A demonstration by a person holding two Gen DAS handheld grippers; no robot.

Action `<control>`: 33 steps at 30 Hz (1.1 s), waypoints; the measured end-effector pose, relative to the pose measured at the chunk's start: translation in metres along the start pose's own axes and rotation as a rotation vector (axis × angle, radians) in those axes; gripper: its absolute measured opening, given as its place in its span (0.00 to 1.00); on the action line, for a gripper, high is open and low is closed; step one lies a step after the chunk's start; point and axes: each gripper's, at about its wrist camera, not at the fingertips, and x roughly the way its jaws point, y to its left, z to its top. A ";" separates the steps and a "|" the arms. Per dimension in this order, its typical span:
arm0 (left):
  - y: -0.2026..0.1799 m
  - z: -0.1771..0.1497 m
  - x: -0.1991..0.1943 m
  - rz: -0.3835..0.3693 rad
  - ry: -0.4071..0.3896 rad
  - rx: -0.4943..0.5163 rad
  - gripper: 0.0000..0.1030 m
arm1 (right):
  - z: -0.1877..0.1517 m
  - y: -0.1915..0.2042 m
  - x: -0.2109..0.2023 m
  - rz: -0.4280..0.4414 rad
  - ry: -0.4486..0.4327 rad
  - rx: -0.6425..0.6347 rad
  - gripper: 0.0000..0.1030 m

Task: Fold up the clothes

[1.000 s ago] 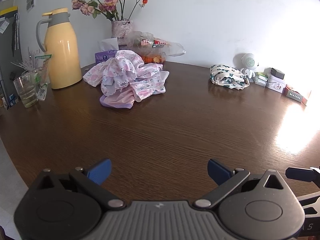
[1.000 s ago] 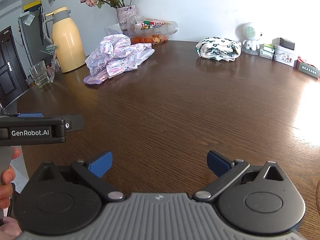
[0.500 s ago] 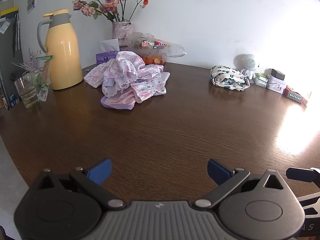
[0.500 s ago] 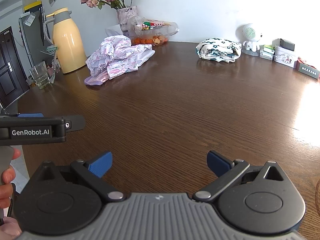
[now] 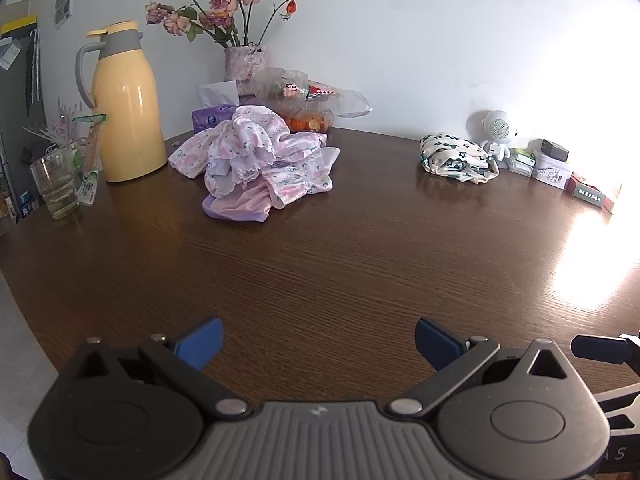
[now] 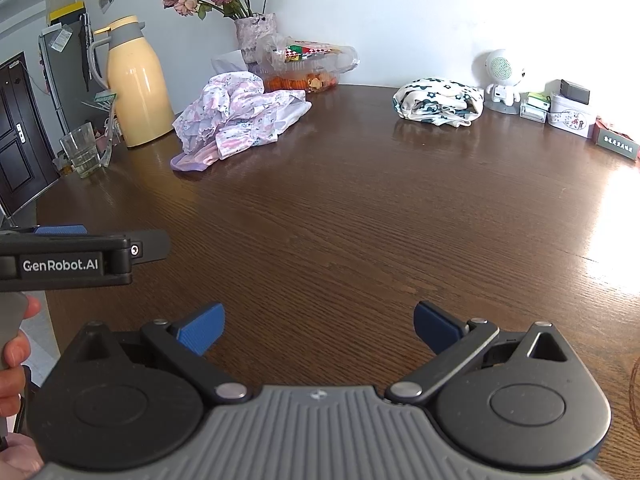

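Note:
A crumpled heap of pink floral clothes (image 5: 256, 160) (image 6: 240, 118) lies at the far left of the dark wooden table (image 5: 340, 256) (image 6: 360, 208). A folded white garment with dark flowers (image 5: 458, 157) (image 6: 438, 101) rests at the far right by the wall. My left gripper (image 5: 318, 340) hovers open over the table's near edge, nothing between its blue pads. My right gripper (image 6: 319, 326) is open too, and empty, beside it. In the right wrist view the left gripper's body (image 6: 76, 258) shows at the left edge, held by a hand (image 6: 16, 356).
A yellow thermos jug (image 5: 124, 108), a drinking glass (image 5: 56, 186), a tissue box (image 5: 212, 117), a vase of dried roses (image 5: 240, 64) and a bagged food tray (image 5: 308, 100) stand behind the heap. A small white robot figure (image 5: 498, 132) and several small boxes (image 5: 556, 164) line the right wall.
Both views have shifted very slightly; the clothes sit a touch lower in frame. Both grippers stay open and nothing has been touched.

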 end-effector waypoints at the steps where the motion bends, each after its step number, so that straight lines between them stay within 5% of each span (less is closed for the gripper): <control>1: 0.000 0.000 0.000 0.001 0.000 -0.001 0.99 | 0.000 0.000 0.000 0.000 0.000 0.000 1.00; 33: 0.002 0.001 -0.002 0.011 -0.007 -0.001 1.00 | 0.000 0.003 0.001 0.000 0.006 -0.001 1.00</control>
